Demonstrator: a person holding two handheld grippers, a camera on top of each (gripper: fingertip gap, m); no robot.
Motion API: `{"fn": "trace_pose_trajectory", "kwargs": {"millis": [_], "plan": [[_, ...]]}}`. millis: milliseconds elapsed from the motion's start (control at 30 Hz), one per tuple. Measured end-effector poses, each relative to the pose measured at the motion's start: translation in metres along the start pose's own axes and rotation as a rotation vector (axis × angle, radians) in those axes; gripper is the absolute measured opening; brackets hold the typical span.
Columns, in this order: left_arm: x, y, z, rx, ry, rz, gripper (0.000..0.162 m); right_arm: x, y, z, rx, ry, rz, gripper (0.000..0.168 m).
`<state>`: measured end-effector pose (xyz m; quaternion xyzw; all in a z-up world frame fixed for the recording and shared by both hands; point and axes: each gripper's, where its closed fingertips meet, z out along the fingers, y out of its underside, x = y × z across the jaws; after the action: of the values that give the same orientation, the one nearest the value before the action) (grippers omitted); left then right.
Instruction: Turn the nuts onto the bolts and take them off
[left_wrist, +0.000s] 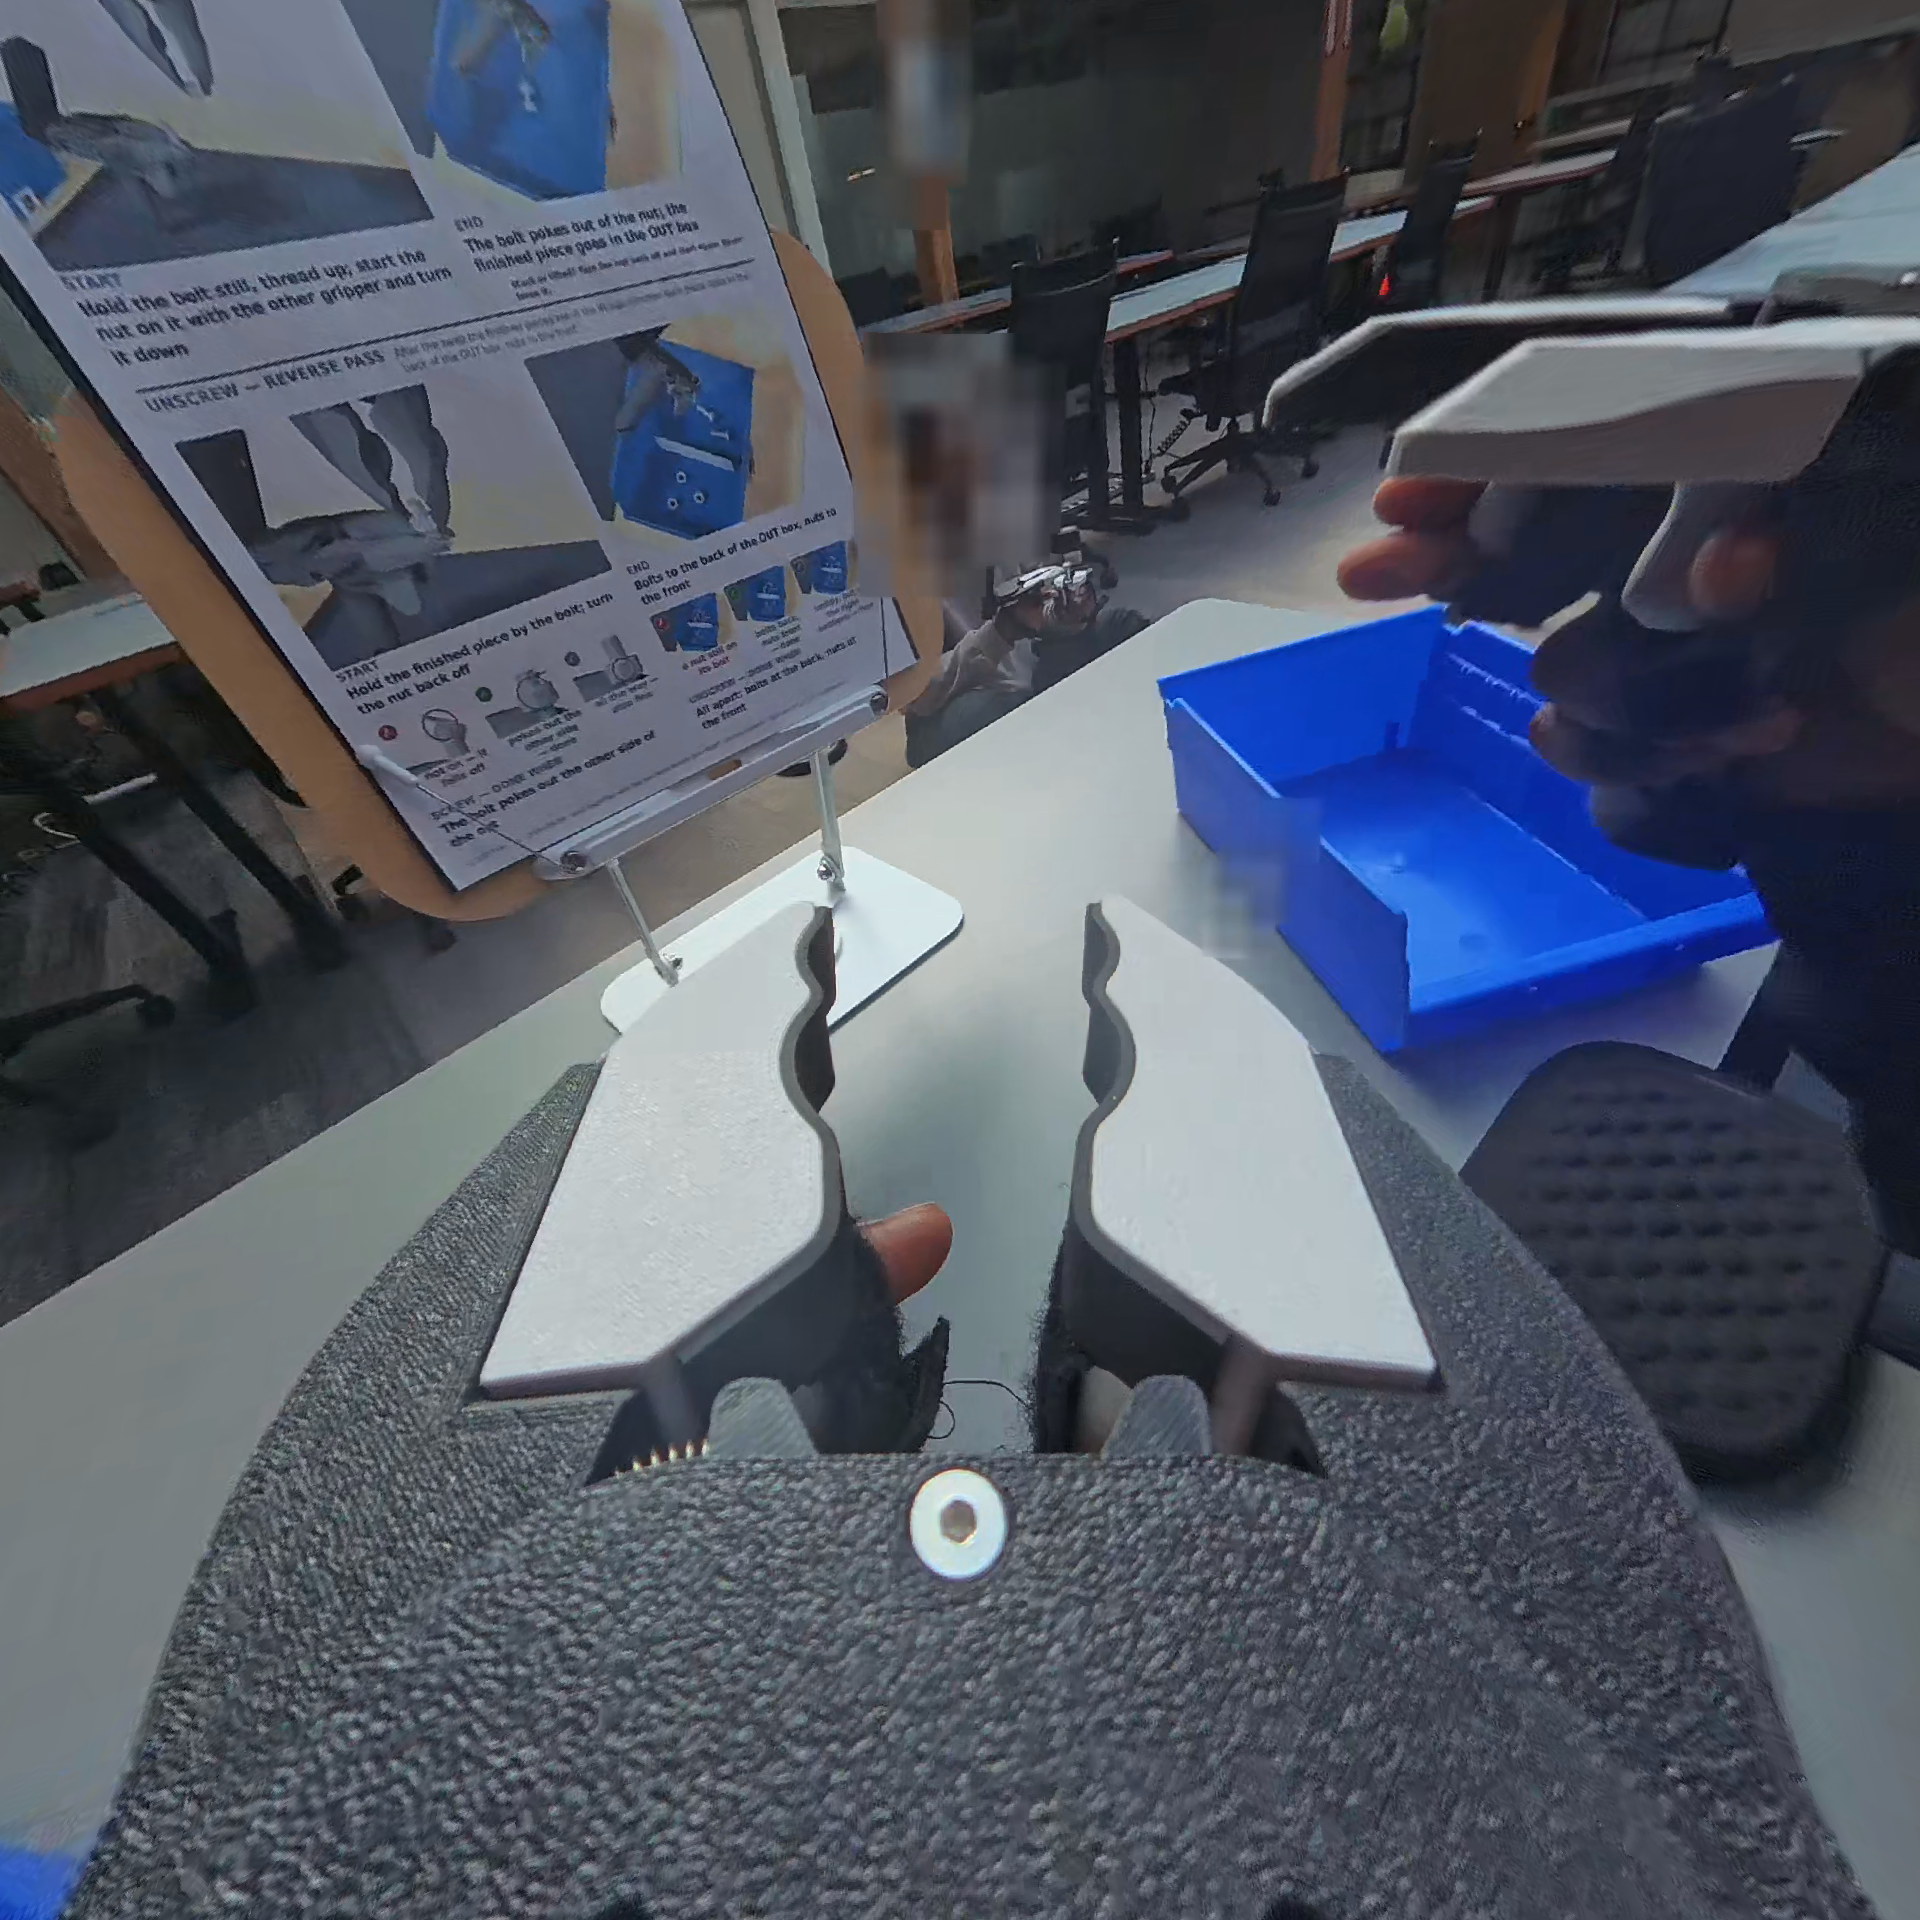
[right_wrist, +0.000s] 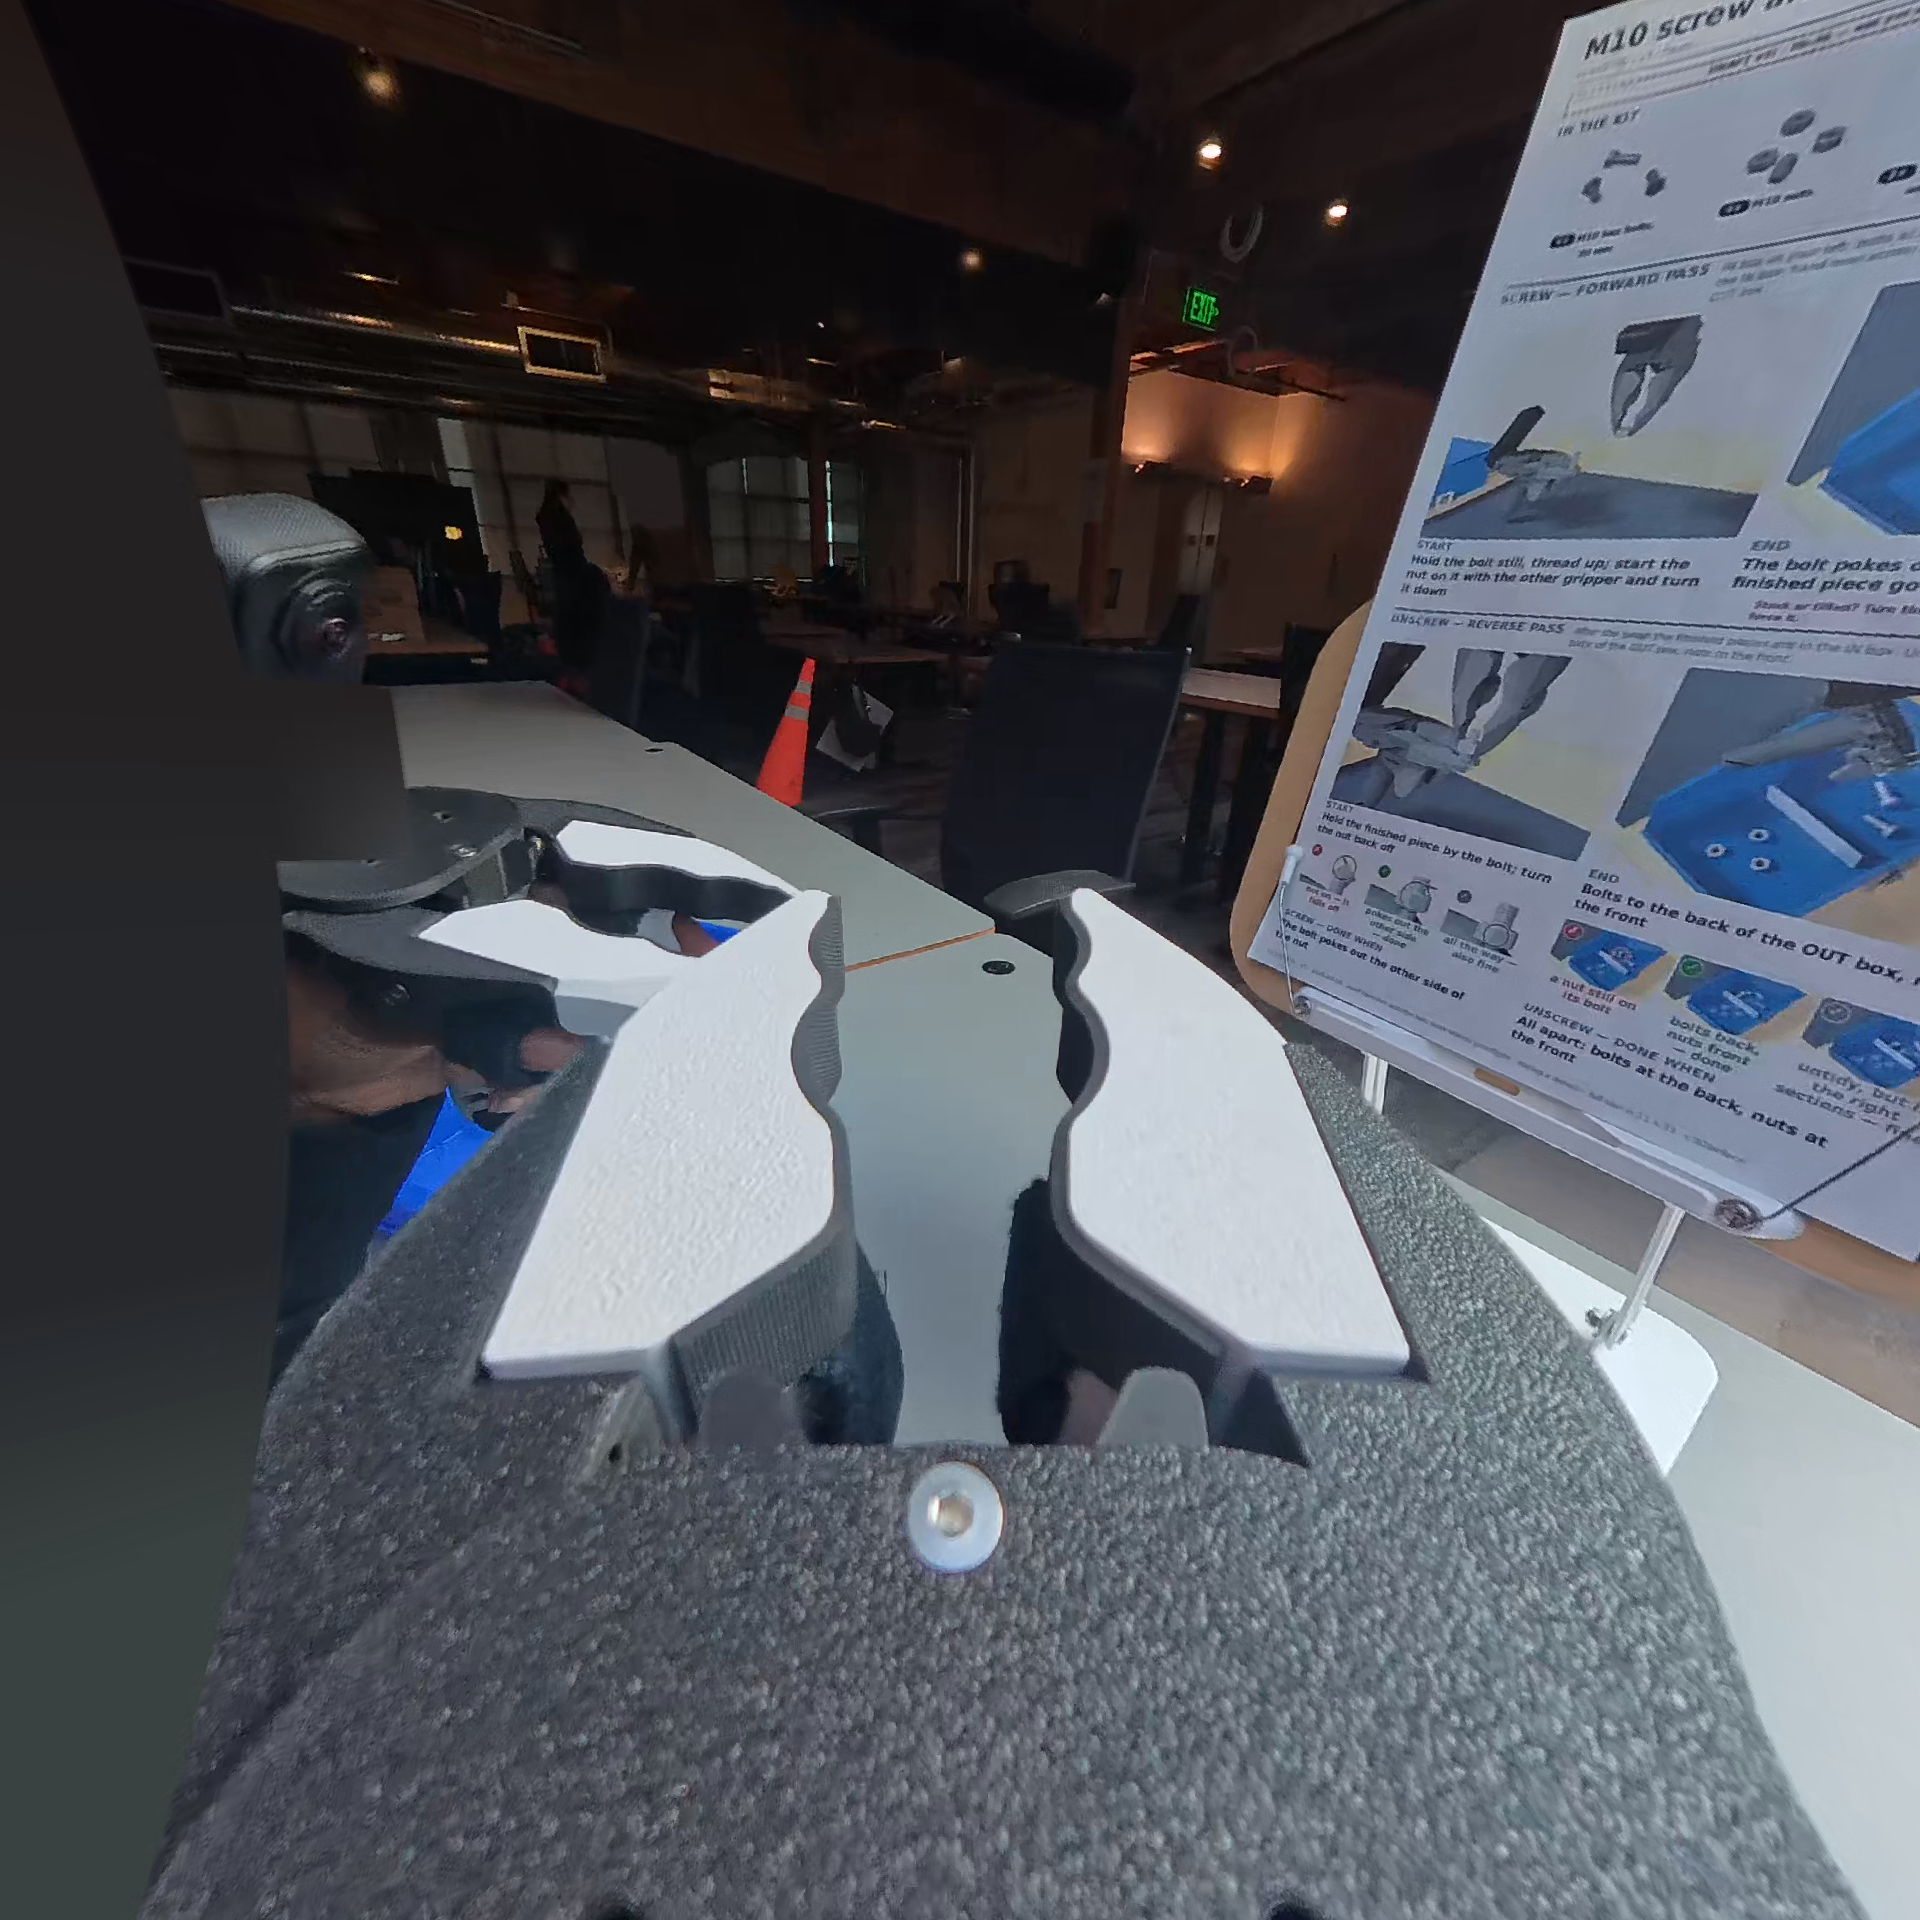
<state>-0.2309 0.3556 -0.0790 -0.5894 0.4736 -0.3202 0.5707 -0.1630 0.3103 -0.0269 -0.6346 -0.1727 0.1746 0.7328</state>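
Above a pale grey table (left_wrist: 260, 1351), both grippers hang empty with fingers spread.

From the left wrist view, the left gripper (left_wrist: 958, 997) is parted over bare tabletop, pinching nothing. At 2 o'clock sits a blue bin (left_wrist: 1455, 831), its visible compartments bare; no nuts or bolts can be made out. The right gripper (left_wrist: 1340, 421), hand-held, hovers at 1 o'clock above the bin, jaws apart. An instruction sheet (left_wrist: 499, 499) on a stand (left_wrist: 883, 914) rises at 11 o'clock.
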Motion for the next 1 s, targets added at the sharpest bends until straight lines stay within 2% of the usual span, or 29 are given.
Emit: {"fn": "trace_pose_trajectory", "kwargs": {"millis": [133,333,433,533,667,800,867,1000], "plan": [[0.006,-0.004,0.014,0.069,0.081,-0.121,0.045,0.01,0.007,0.001,-0.04,0.037,-0.042,0.041],[0.023,0.002,0.037,0.014,0.093,-0.081,0.046,0.031,0.008,-0.025,-0.082,0.104,-0.023,0.044],[0.042,0.006,0.049,-0.035,0.129,-0.031,0.046,0.037,0.023,-0.033,-0.192,0.08,-0.041,0.053],[0.057,0.009,0.054,-0.09,0.124,0.033,0.047,0.051,0.04,-0.04,-0.241,0.098,0.018,0.053],[0.059,0.009,0.053,-0.136,0.045,0.145,0.047,0.068,0.041,-0.053,-0.261,0.104,0.061,0.057],[0.07,-0.019,0.04,-0.052,0.029,0.184,0.047,0.073,0.022,-0.067,-0.175,0.104,0.088,0.053],[0.07,-0.029,0.032,-0.025,-0.002,0.195,0.047,0.073,0.024,-0.07,-0.206,0.113,0.051,0.055],[0.072,-0.026,0.025,-0.026,-0.004,0.179,0.047,0.068,0.028,-0.071,-0.265,0.112,0.001,0.061]]}}
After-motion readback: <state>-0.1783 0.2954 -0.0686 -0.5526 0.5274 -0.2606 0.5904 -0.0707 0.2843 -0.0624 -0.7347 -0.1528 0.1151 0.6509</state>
